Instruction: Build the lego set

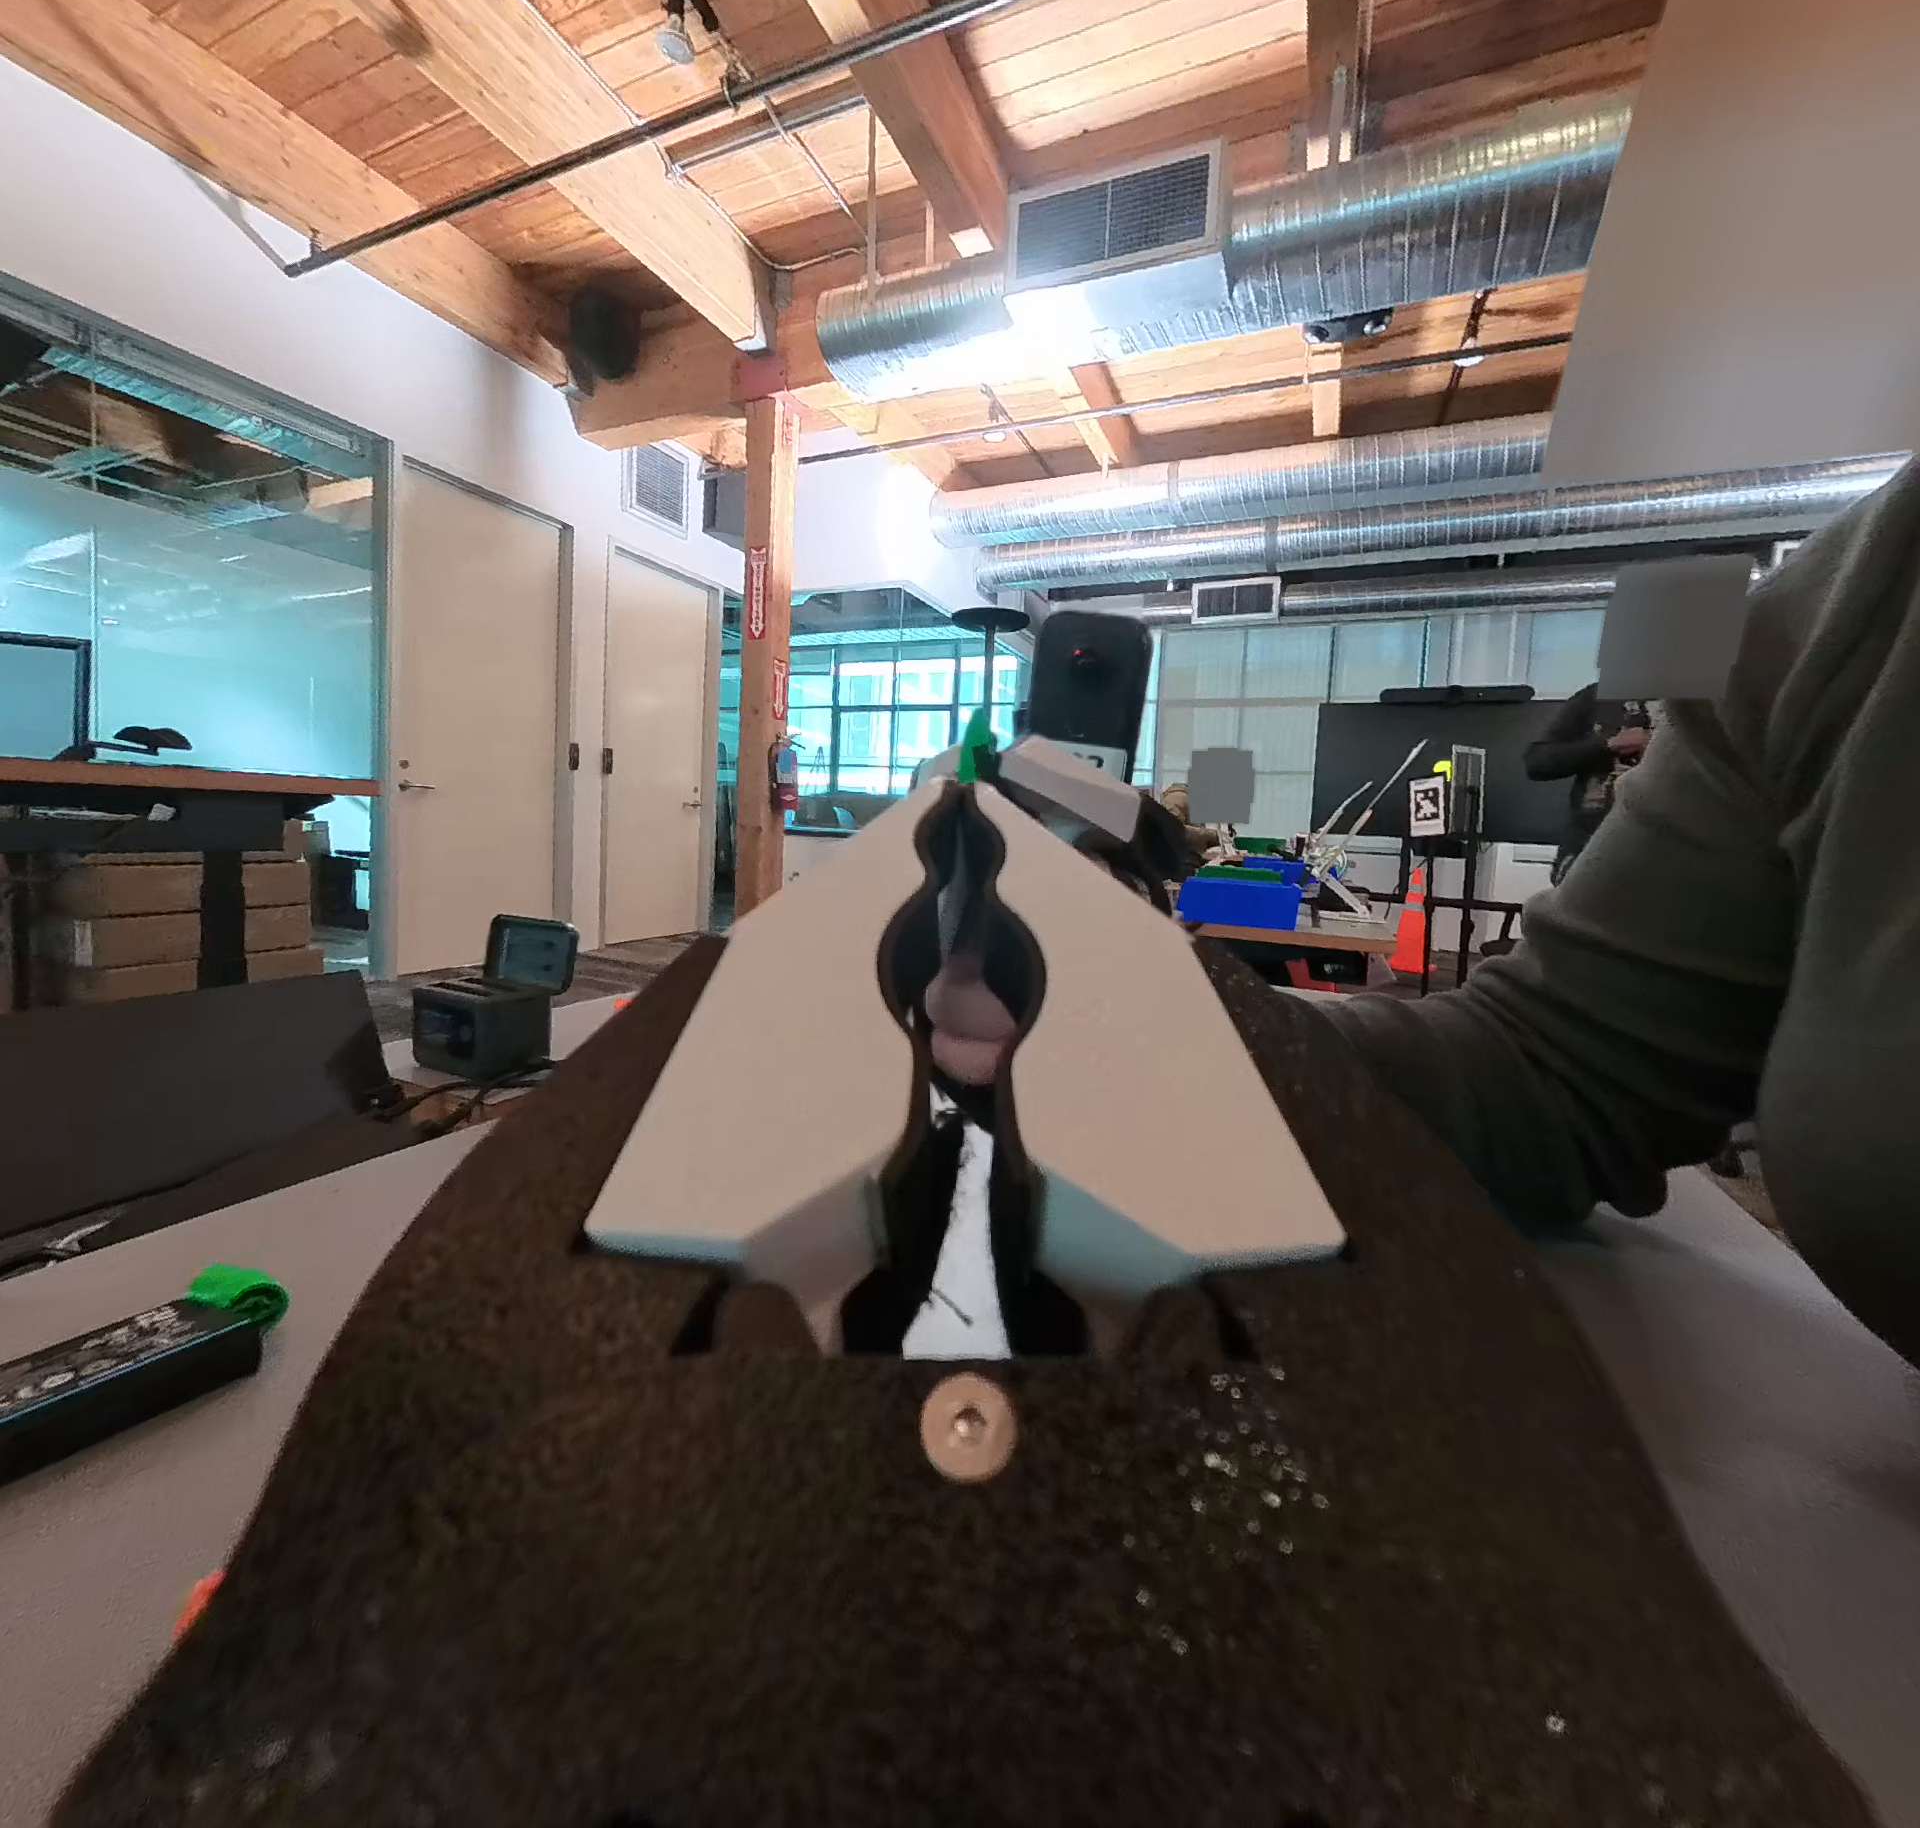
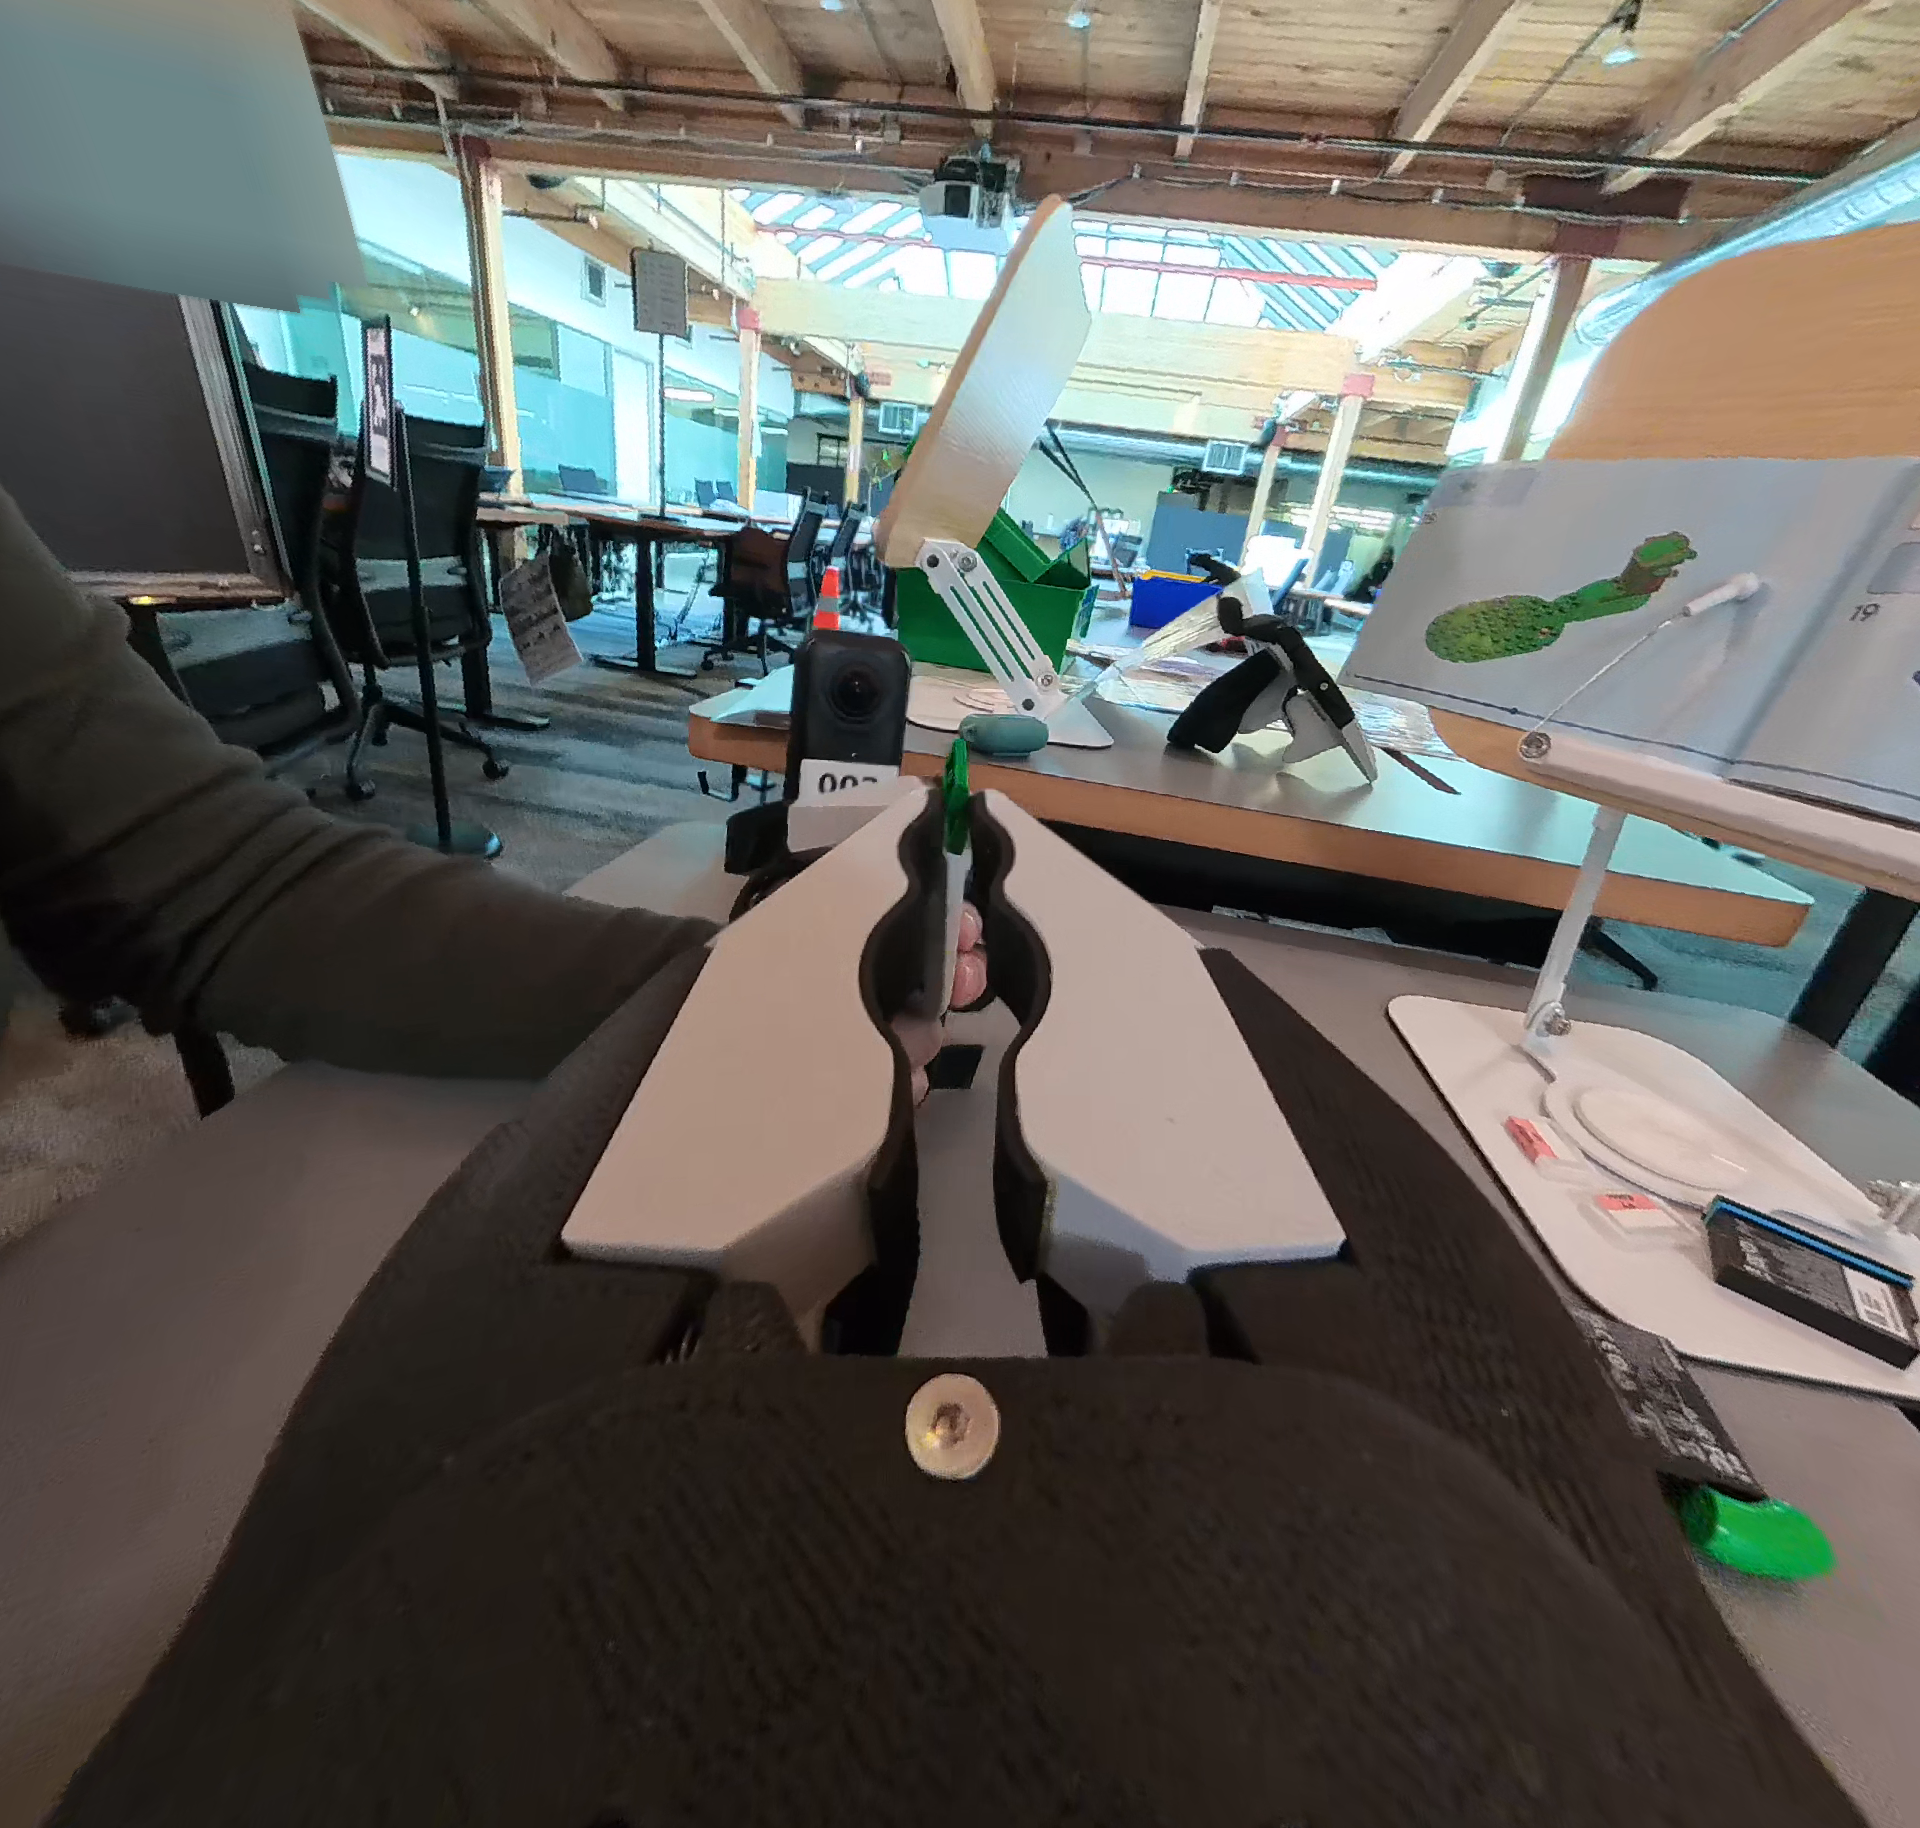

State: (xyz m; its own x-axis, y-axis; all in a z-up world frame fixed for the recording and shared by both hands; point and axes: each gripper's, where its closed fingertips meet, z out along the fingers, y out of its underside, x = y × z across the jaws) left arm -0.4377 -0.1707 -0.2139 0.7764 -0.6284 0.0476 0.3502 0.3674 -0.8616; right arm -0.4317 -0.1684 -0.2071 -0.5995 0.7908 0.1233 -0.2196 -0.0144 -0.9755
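Note:
A small green lego piece (image 1: 976, 742) sticks up right at the tips of my left gripper (image 1: 964, 791), whose white fingers (image 1: 810, 1030) are closed together. The right gripper's fingers (image 1: 1070, 789) and its camera (image 1: 1086, 682) meet it tip to tip from the far side. In the right wrist view the same green piece (image 2: 955, 789) is pinched between the tips of my right gripper (image 2: 956, 807), which is shut. The left gripper's camera (image 2: 852, 698) faces it just behind. Both grippers are held above the grey table (image 2: 1299, 957).
An open instruction booklet (image 2: 1662, 615) rests on a white stand (image 2: 1579, 1124) at right, with a black battery (image 2: 1813, 1290) on its base. A green round piece (image 2: 1756, 1544) lies near the right edge. Another black battery (image 1: 114, 1363) lies left. A person's sleeve (image 1: 1662, 947) is at right. Less than 4 cm separates the two grippers' tips.

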